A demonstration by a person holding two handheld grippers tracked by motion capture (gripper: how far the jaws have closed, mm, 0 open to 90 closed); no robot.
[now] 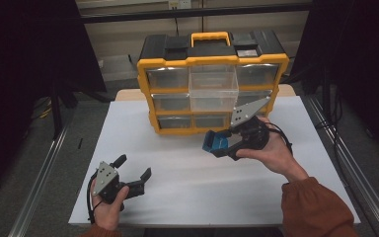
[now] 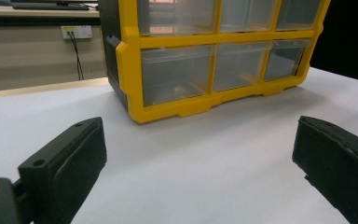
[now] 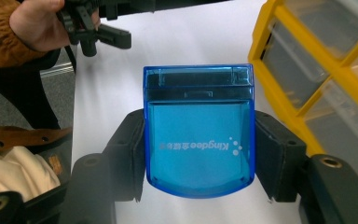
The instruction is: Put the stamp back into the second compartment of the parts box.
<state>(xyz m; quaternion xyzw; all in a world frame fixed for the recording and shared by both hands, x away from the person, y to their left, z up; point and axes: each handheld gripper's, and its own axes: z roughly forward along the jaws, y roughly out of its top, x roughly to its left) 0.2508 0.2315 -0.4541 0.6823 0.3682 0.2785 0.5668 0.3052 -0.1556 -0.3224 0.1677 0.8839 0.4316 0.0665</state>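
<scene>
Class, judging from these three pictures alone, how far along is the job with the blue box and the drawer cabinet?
Done: one middle drawer of the yellow cabinet stands pulled out. In hand: the right hand-held gripper is shut on the blue box, held above the table. The left hand-held gripper is open, holding nothing. Left, probably: placing the box in the drawer and closing it.

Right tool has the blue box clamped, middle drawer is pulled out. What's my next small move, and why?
Probably lift the blue box up and forward over the pulled-out clear drawer of the yellow organizer. The right tool holds it below and in front of that drawer; the left tool sits open, away from both.
</scene>
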